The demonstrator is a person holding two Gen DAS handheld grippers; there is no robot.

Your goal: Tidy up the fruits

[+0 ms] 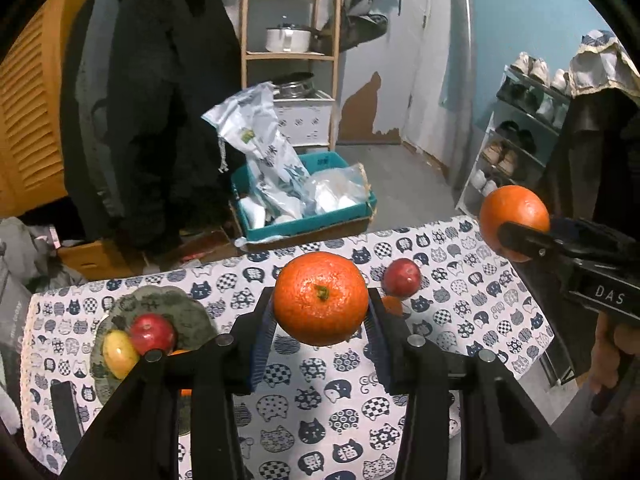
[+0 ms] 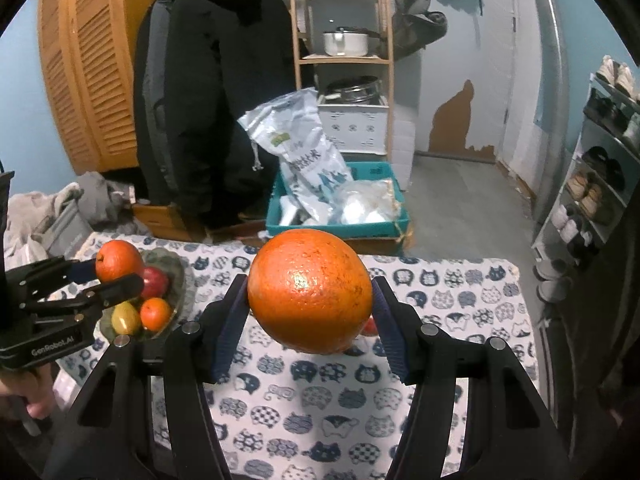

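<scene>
My left gripper (image 1: 320, 300) is shut on a tangerine (image 1: 320, 298) with a green stem, held above the cat-print tablecloth (image 1: 320, 400). To its right, my right gripper (image 1: 516, 226) is shut on a bigger orange (image 1: 514, 212). The right wrist view shows that orange (image 2: 310, 290) clamped between both pads. A green plate (image 1: 168, 300) at the table's left holds a red apple (image 1: 152, 334), a yellow fruit (image 1: 120, 354) and a small orange (image 2: 155, 314). Another red apple (image 1: 402, 276) and a half-hidden small orange (image 1: 394, 305) lie on the cloth.
Beyond the table's far edge a teal box (image 1: 304, 200) of bags stands on the floor. A black coat (image 1: 152, 100) hangs at the left, a wooden shelf (image 1: 292, 56) stands behind, and a shoe rack (image 1: 516, 132) is at the right. A dark flat object (image 1: 66, 412) lies at the table's left.
</scene>
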